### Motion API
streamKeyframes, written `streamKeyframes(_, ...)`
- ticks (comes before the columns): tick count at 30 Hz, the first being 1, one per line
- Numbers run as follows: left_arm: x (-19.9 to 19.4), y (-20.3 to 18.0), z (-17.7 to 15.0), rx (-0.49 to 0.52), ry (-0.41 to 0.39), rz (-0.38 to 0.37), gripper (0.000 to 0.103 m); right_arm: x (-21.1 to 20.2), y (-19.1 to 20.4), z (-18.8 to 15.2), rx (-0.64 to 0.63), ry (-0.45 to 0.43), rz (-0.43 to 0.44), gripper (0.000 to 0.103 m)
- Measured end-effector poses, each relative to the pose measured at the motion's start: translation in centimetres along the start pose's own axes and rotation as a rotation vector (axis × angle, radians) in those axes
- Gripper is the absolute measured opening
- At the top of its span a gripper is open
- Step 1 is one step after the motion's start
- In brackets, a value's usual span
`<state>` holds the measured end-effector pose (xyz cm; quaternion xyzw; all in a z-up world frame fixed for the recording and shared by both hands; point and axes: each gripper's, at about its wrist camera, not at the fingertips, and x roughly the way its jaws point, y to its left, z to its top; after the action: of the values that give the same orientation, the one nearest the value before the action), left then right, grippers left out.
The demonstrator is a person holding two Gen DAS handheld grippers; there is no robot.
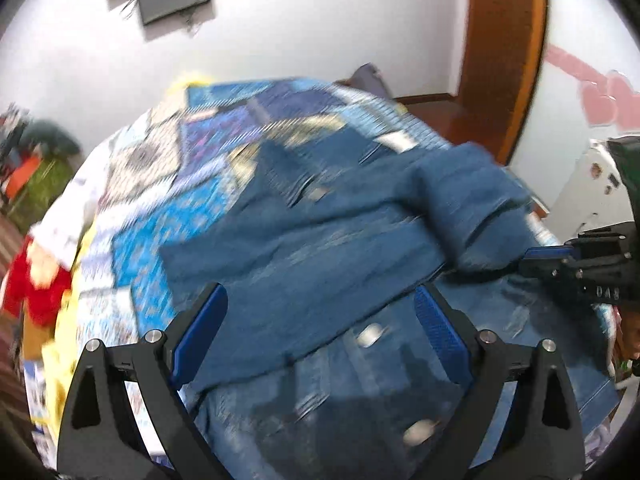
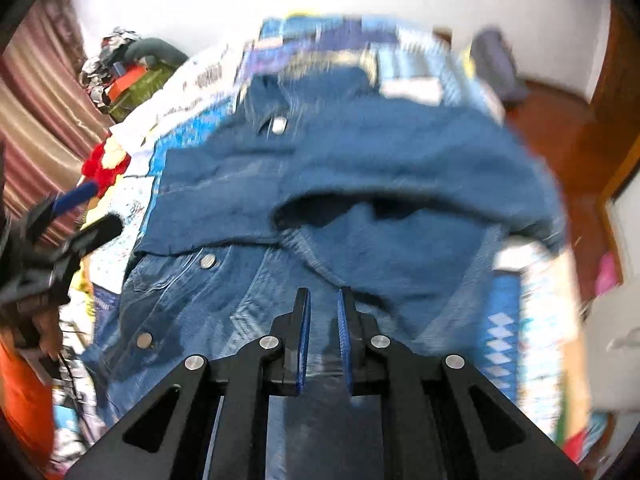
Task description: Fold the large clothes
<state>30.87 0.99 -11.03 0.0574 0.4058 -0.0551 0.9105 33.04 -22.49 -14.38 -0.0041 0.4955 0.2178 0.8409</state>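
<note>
Clearly, the denim jacket covers the quilt's middle; left gripper spread, empty; right gripper nearly pressed together, empty.

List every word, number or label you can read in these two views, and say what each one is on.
"DA8", or close to it: pale characters on the black body of the right gripper, seen from the left wrist; the last character is uncertain.
Dark print on the white cloth beside the denim jacket: too blurred to read.
Jacket buttons: any stamping is too small to read.
Patterned bedspread: shapes only, no legible text.
</note>
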Motion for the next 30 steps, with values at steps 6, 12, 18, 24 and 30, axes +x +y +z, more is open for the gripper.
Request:
streamKeyframes(6, 1.7, -5.4, 5.2, 0.113, -0.013, -0.081, 0.095, -5.2, -3.6, -0.3, 0.012, -0.142, -0.132, 0.010)
streamKeyframes(12, 6.2, -12.1, 7.7, 0.258, 0.073, -0.161, 0.095, -5.5, -8.5, -1.6, 0.156, -0.137, -0.143, 0.010)
streamKeyframes(18, 11.7, -17.5, 6.3, 0.440, 0.159, -0.107, 0.081, -3.0, -11.7, -3.3, 0.273, -0.065, -0.112, 0.010)
streamKeyframes(24, 13.0, -19.7, 5.2, 0.552, 0.102, -0.024, 0.043, -1.2, -10.8, -2.2, 0.222, -0.056, -0.109, 0.010)
streamKeyframes(30, 10.4, -16.3, 7.8, 0.414, 0.022, -0.011, 0.009, -0.5, -9.3, 0.6, 0.192, -0.106, -0.073, 0.010)
